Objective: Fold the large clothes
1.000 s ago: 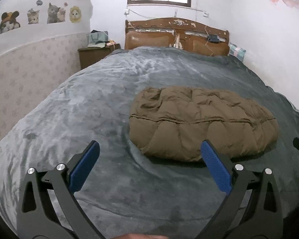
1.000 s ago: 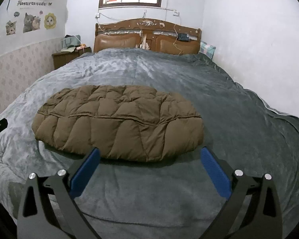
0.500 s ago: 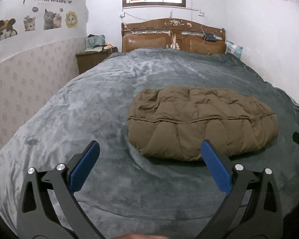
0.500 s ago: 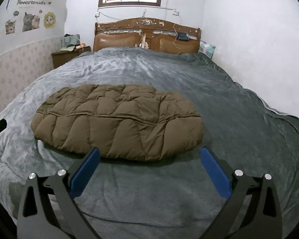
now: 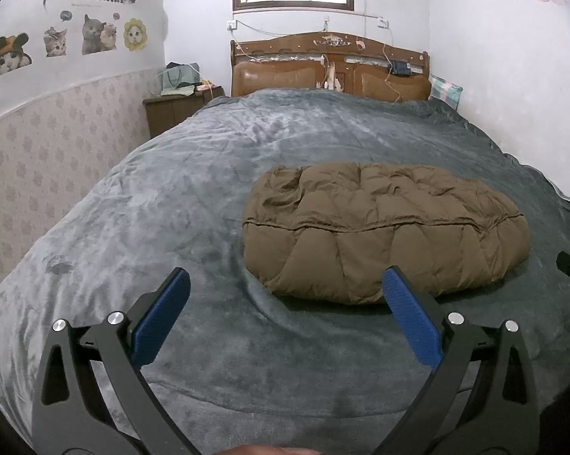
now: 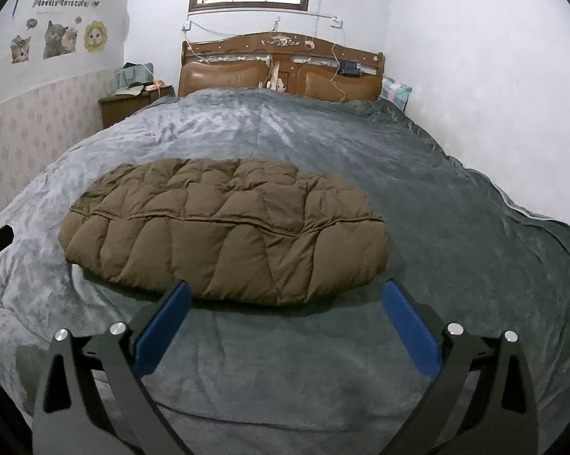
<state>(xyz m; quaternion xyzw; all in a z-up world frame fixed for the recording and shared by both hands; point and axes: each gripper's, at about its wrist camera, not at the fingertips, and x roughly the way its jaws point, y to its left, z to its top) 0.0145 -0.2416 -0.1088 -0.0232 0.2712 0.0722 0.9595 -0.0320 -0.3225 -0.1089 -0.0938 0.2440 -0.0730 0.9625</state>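
Note:
A brown quilted down jacket lies folded into a puffy oblong bundle on the grey bed cover, with a seam running across its length. In the right wrist view the same jacket sits just beyond the fingers. My left gripper hovers open above the cover, near the jacket's front left edge, with nothing between its blue pads. My right gripper is open too, close to the jacket's near edge, not touching it. Each gripper's black tip shows at the edge of the other's view.
The grey plush cover spans the whole bed. A wooden headboard stands at the far end, with a pillow at its right. A brown nightstand with bags stands by the left wall. White wall runs along the right.
Both views have drawn back and lifted slightly, so the jacket sits a little farther off. The jacket itself has not moved, and both grippers stay open.

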